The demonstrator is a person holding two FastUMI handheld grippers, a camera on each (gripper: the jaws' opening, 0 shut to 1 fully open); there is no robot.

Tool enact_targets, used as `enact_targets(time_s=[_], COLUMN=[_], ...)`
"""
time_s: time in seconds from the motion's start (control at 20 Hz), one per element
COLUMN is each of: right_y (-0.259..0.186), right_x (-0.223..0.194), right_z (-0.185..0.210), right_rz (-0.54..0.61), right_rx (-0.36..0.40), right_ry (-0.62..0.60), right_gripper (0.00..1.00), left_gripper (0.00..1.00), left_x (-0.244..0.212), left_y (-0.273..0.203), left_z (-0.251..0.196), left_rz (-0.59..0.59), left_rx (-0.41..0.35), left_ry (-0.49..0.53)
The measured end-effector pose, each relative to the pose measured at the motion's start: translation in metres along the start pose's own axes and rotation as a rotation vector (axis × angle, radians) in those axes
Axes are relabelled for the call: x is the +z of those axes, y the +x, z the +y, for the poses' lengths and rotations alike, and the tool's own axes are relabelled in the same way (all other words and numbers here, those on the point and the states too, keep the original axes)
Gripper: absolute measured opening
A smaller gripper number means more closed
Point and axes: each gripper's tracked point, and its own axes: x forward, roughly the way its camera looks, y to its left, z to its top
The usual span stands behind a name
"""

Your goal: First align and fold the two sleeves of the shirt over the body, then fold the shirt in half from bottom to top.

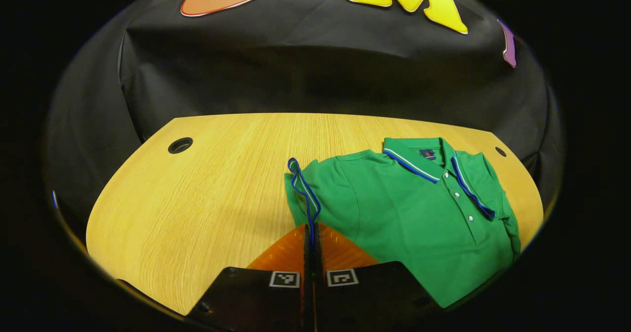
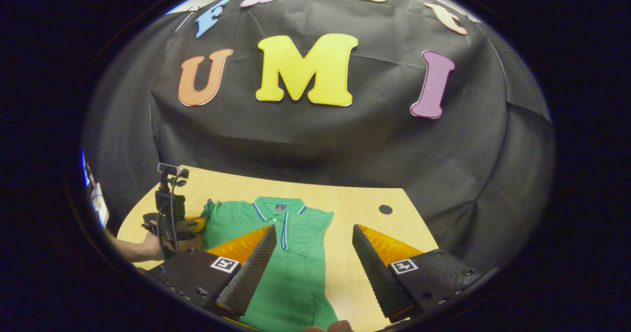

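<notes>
A green polo shirt [image 1: 419, 214] with blue-and-white trim lies face up on the wooden table [image 1: 197, 199], collar toward the back wall. My left gripper [image 1: 311, 229] is shut on the blue-trimmed cuff of the near sleeve [image 1: 301, 186], which stands up in a fold at the shirt's left side. The other sleeve [image 1: 485, 194] lies folded in over the body. In the right gripper view the shirt [image 2: 291, 253] runs toward me, and my right gripper [image 2: 314, 233] hovers open above its right edge, holding nothing. The left gripper [image 2: 170, 221] and a hand [image 2: 148, 246] sit at the shirt's left sleeve.
The table [image 2: 355, 209] has a round cable hole at the back left [image 1: 180, 145] and a smaller one at the back right [image 1: 500, 151], also seen as a hole [image 2: 385, 209] beside the shirt. Black cloth walls close in behind and at both sides.
</notes>
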Motion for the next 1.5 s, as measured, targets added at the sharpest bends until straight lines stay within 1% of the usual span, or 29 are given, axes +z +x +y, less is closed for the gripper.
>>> enact_targets(time_s=[0.2, 0.25, 0.3, 0.45, 0.5, 0.55, 0.65, 0.75, 0.8, 0.85, 0.9, 0.95, 1.0, 1.05, 1.2, 1.25, 1.3, 1.45, 1.5], right_y=[-0.002, -0.004, -0.006, -0.014, -0.017, -0.021, -0.032, -0.042, -0.047, -0.05, -0.054, -0.058, -0.06, -0.059, -0.058, -0.057, -0.057, -0.056, -0.057], right_x=[0.006, 0.006, 0.007, 0.007, 0.008, 0.01, 0.011, 0.01, 0.008, 0.003, -0.001, -0.007, -0.01, -0.014, -0.017, -0.018, -0.016, -0.012, -0.01], right_z=[0.0, -0.001, 0.0, -0.006, -0.011, -0.017, -0.03, -0.046, -0.054, -0.061, -0.067, -0.073, -0.078, -0.083, -0.086, -0.086, -0.084, -0.074, -0.072], right_rz=[-0.017, -0.024, -0.028, -0.039, -0.047, -0.059, -0.074, -0.086, -0.089, -0.085, -0.077, -0.068, -0.06, -0.052, -0.04, -0.041, -0.044, -0.057, -0.064], right_rx=[0.001, 0.001, 0.006, 0.011, 0.005, -0.002, -0.023, -0.047, -0.061, -0.071, -0.08, -0.089, -0.095, -0.098, -0.087, -0.083, -0.075, -0.044, -0.035], right_ry=[-0.001, 0.001, 0.008, 0.022, 0.027, 0.031, 0.031, 0.033, 0.037, 0.047, 0.055, 0.061, 0.066, 0.071, 0.091, 0.086, 0.08, 0.07, 0.068], right_gripper=[0.97, 0.95, 0.95, 0.95, 0.97, 0.97, 0.95, 0.97, 0.95, 0.95, 0.95, 0.97, 0.95, 0.97, 0.95, 0.95, 0.97, 0.97, 0.97], left_gripper=[0.06, 0.06, 0.06, 0.06, 0.05, 0.06, 0.06, 0.06, 0.06, 0.06, 0.06, 0.06, 0.06, 0.06, 0.08, 0.16, 0.36, 0.92, 1.0], left_x=[0.022, 0.03, 0.037, 0.06, 0.064, 0.067, 0.07, 0.068, 0.067, 0.065, 0.063, 0.061, 0.06, 0.058, 0.058, 0.059, 0.062, 0.07, 0.071], left_y=[-0.011, -0.016, -0.021, -0.034, -0.037, -0.039, -0.039, -0.037, -0.035, -0.034, -0.032, -0.029, -0.027, -0.025, -0.027, -0.029, -0.033, -0.046, -0.053], left_z=[-0.007, -0.01, -0.016, -0.041, -0.054, -0.069, -0.097, -0.122, -0.133, -0.143, -0.15, -0.158, -0.164, -0.17, -0.18, -0.182, -0.185, -0.176, -0.174], left_rz=[-0.027, -0.038, -0.046, -0.076, -0.077, -0.079, -0.073, -0.064, -0.057, -0.048, -0.04, -0.034, -0.029, -0.025, -0.025, -0.032, -0.045, -0.083, -0.091], left_rx=[-0.016, -0.019, -0.023, -0.033, -0.045, -0.061, -0.084, -0.105, -0.114, -0.121, -0.123, -0.121, -0.12, -0.12, -0.118, -0.12, -0.125, -0.083, -0.077], left_ry=[-0.007, -0.009, -0.006, 0.022, 0.026, 0.03, 0.036, 0.035, 0.034, 0.034, 0.037, 0.042, 0.045, 0.045, 0.042, 0.046, 0.048, 0.066, 0.062])
